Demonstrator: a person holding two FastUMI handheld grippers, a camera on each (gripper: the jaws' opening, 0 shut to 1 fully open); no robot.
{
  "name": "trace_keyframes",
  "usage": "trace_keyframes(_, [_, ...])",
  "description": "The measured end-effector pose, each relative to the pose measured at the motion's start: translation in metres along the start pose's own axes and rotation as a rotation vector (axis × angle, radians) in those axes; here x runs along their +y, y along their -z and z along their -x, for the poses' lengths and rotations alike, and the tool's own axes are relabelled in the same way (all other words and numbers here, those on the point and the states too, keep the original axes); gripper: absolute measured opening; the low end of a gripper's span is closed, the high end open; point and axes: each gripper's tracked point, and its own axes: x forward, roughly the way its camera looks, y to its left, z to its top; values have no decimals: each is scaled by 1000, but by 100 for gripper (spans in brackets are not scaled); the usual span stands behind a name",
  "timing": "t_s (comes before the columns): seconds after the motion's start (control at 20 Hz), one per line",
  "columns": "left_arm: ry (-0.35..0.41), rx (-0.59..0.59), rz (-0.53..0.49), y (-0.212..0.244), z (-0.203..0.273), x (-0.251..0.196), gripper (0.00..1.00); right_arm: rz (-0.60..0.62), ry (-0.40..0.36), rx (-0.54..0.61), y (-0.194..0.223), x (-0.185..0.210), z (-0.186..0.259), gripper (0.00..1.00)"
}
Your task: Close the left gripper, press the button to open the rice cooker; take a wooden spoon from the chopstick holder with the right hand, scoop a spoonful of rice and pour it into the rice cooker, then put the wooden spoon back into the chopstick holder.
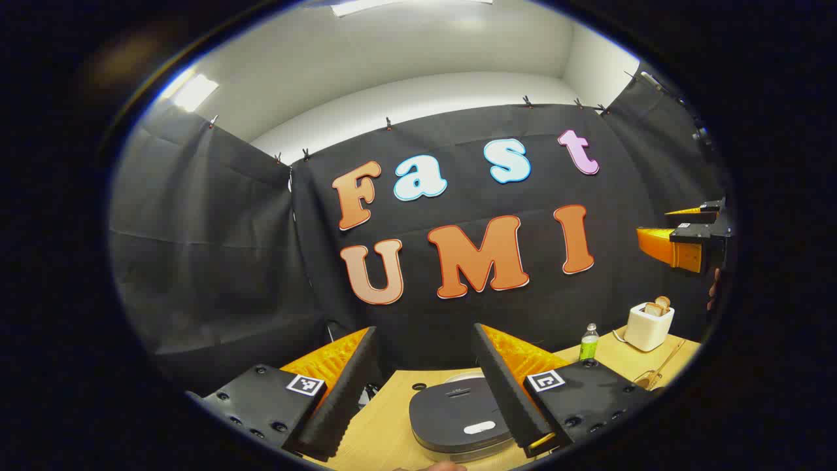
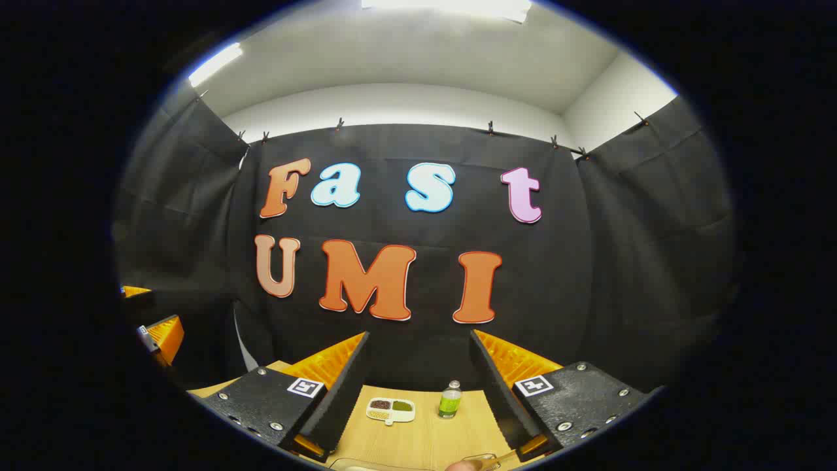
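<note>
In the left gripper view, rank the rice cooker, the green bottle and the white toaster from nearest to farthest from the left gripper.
1. Rice cooker: lid shut, directly below between the left gripper fingers.
2. Green bottle: right, farther back on the table.
3. White toaster: far right, holding bread slices.
</note>
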Motion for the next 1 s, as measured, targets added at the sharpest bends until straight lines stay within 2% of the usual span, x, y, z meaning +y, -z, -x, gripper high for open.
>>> trace_keyframes(0.05, [-18,13,7,2,1,-2,89,-8,-21,2,1,1,-2,90])
trace_keyframes(0.25, [-89,30,38,2,4,-1,89,-13,-46,-23,-5,-8,-9,91])
trace_keyframes(0.5, [-122,28,42,-5,7,-5,92,-57,-85,-21,3,-11,-8,90])
trace_keyframes(0.7, [-118,36,39,-4,5,-10,100,-55,-98,-24,3,-19,-6,90])
trace_keyframes(0.8, [-95,47,41,-1,6,-18,95,-46,-120,-3,11,-18,-4,92])
trace_keyframes(0.85, [-91,47,38,-1,6,-19,92,-37,-125,2,13,-20,-2,90])
trace_keyframes(0.9, [-87,48,35,-1,6,-20,95,-29,-122,1,14,-22,-1,90])
trace_keyframes(1.0, [-76,54,35,1,5,-22,92,-19,-119,-8,12,-25,2,90])
